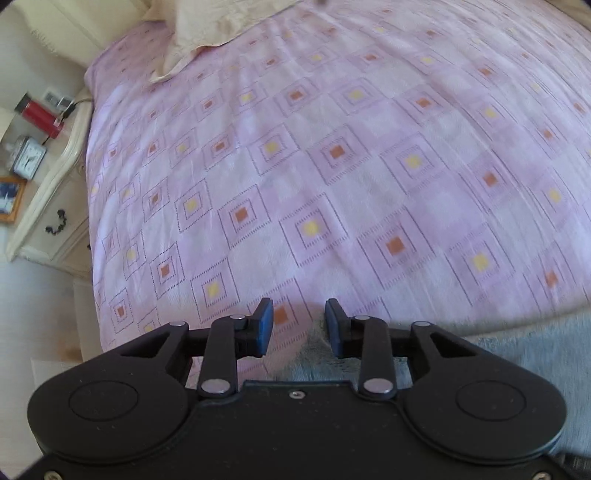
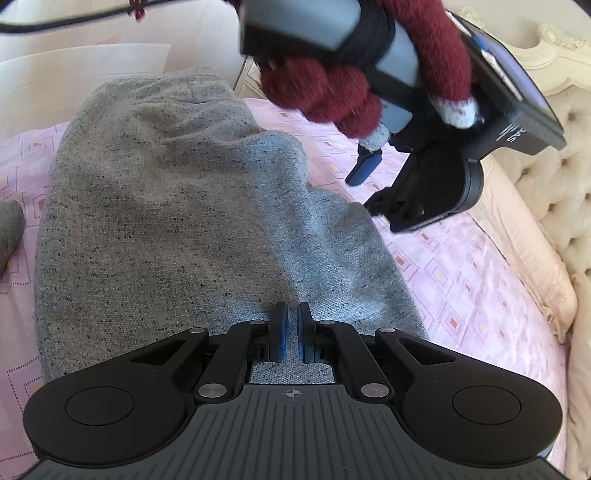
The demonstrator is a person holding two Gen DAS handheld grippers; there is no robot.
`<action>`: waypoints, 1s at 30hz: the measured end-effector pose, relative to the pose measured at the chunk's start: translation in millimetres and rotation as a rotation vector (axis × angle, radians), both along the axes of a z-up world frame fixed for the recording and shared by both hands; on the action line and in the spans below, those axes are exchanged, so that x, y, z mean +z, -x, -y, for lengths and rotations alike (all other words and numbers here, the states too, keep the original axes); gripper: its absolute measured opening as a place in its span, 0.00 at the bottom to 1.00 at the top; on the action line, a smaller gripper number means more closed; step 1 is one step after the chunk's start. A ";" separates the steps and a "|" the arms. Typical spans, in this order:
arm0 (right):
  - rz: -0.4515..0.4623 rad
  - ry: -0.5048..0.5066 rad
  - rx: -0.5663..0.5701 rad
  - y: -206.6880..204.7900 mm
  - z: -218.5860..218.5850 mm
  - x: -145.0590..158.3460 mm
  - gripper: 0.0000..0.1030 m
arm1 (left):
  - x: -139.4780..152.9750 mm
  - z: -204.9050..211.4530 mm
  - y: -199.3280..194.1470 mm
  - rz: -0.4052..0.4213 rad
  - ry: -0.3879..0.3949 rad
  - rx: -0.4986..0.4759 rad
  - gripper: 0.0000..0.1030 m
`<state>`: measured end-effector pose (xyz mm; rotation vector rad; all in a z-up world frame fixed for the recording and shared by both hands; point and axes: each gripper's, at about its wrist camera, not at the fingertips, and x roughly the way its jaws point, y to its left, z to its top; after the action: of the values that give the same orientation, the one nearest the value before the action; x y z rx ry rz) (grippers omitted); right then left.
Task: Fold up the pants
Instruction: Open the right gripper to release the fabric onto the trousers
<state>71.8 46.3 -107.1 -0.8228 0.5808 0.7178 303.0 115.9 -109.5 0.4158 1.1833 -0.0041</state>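
Grey speckled pants (image 2: 166, 206) lie bunched on the pink patterned bedspread (image 2: 461, 266). My right gripper (image 2: 293, 325) sits low on their near part. Its blue pads are drawn to a narrow slit with the grey cloth running up into it. My left gripper (image 2: 369, 188), held by a hand in a dark red knitted glove (image 2: 321, 96), hovers at the pants' right edge, pointing steeply down. In the left wrist view the left gripper (image 1: 298, 317) stands open over the bedspread (image 1: 332, 166). The pants' edge (image 1: 317, 354) lies just below its fingers, untouched.
A cream nightstand (image 1: 48, 192) to the left of the bed carries a red cylinder (image 1: 40, 114) and a small clock (image 1: 29, 157). A cream pillow (image 1: 221, 26) lies at the bed's far end. A tufted headboard (image 2: 554, 166) borders the right. Another grey cloth (image 2: 9, 225) lies at left.
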 end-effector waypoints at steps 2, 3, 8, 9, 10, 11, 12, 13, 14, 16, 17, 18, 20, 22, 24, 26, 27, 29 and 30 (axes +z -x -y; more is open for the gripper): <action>-0.022 -0.039 -0.034 -6.6 2.5 3.0 0.05 | 2.7 -1.8 -4.0 0.049 -0.055 0.034 0.35; -0.035 -0.066 -0.064 -11.7 4.9 5.4 0.06 | 4.2 -3.8 -7.8 0.070 -0.075 0.045 0.35; -0.118 -0.212 -0.253 -49.8 22.0 11.7 0.06 | 30.1 -29.6 -3.3 0.120 0.082 0.119 0.36; -0.140 -0.229 -0.300 -61.1 25.9 8.7 0.05 | 34.8 -35.5 4.6 0.122 0.121 0.125 0.36; -0.153 -0.261 -0.336 -69.7 30.2 7.2 0.05 | 36.1 -38.3 13.0 0.124 0.146 0.128 0.36; -0.165 -0.302 -0.362 -77.0 34.7 7.9 0.05 | 36.8 -42.8 23.1 0.126 0.165 0.129 0.36; -0.175 -0.328 -0.396 -82.8 37.9 8.9 0.05 | 35.5 -45.7 33.6 0.124 0.178 0.128 0.36; -0.173 -0.342 -0.430 -86.6 40.6 9.9 0.05 | 32.6 -47.5 41.5 0.114 0.189 0.124 0.36; -0.176 -0.355 -0.449 -88.2 43.7 11.7 0.06 | 27.6 -50.7 51.1 0.100 0.201 0.119 0.36; -0.216 -0.459 -0.465 -88.2 57.1 18.3 0.06 | 15.8 -55.8 67.6 0.072 0.201 0.114 0.36; -0.237 -0.526 -0.478 -87.5 63.2 21.7 0.06 | 8.5 -58.6 75.2 0.061 0.189 0.116 0.36; -0.257 -0.580 -0.482 -88.9 70.1 23.5 0.07 | 2.3 -61.9 81.5 0.058 0.181 0.113 0.38; -0.279 -0.633 -0.478 -91.7 74.3 27.4 0.08 | -4.1 -66.2 95.5 0.066 0.163 0.095 0.40; -0.273 -0.653 -0.459 -92.0 72.5 27.6 0.11 | -3.4 -67.4 110.1 0.066 0.151 0.085 0.40; -0.263 -0.655 -0.417 -87.4 65.3 29.1 0.11 | 2.4 -69.9 118.7 0.071 0.144 0.074 0.40; -0.231 -0.637 -0.356 -74.5 55.0 30.8 0.11 | 12.2 -81.7 126.3 0.096 0.192 0.116 0.40; -0.212 -0.615 -0.325 -69.7 49.0 32.7 0.11 | 14.3 -88.9 128.4 0.106 0.214 0.137 0.40; -0.188 -0.580 -0.286 -64.2 40.4 33.5 0.11 | 10.9 -102.4 129.5 0.112 0.180 0.182 0.40; -0.193 -0.572 -0.271 -63.1 36.5 32.9 0.11 | 2.2 -109.5 126.7 0.067 0.147 0.206 0.40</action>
<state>134.9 9.8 -74.2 -0.1402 0.6033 0.6681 176.3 225.4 -107.3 0.1628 1.1465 0.0997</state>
